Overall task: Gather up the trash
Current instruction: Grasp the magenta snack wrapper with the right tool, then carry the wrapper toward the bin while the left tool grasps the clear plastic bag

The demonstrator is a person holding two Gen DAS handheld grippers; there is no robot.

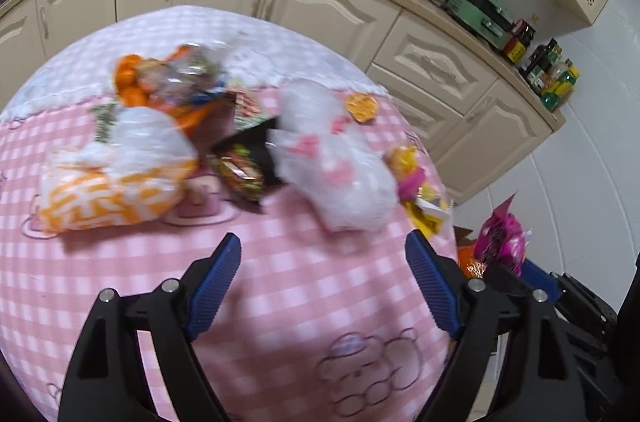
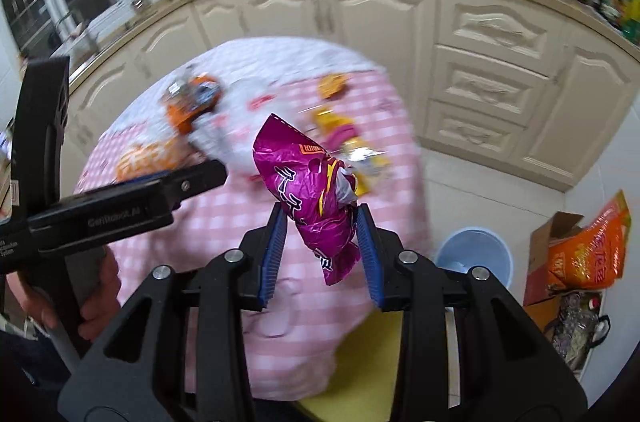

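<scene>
We hold a crinkly purple snack bag (image 2: 316,198) in our right gripper (image 2: 322,222). The two blue pads pinch it from both sides, and it sticks up in the air above the table's near edge. It is off the table already.

Down on the floor to the right we see a light blue bin (image 2: 474,254). We think that is where the trash goes. The purple bag is not in it yet, and we cannot see whether anything lies in there.

Our left gripper (image 1: 324,258) is spread wide with nothing between its fingers. It hangs over a bare patch of the pink checked tablecloth (image 1: 280,282).

A lot of trash is left on the table. Just past the left gripper lies a white bag with pink marks (image 1: 340,166). Touching its left side is a dark wrapper (image 1: 248,166). Farther left sits a white and orange bag (image 1: 112,178), and behind it an orange pile of wrappers (image 1: 160,82). At the right edge are yellow and pink wrappers (image 1: 416,182), and a small orange round piece (image 1: 362,107) lies near them.

So we think we are only near the start.
</scene>
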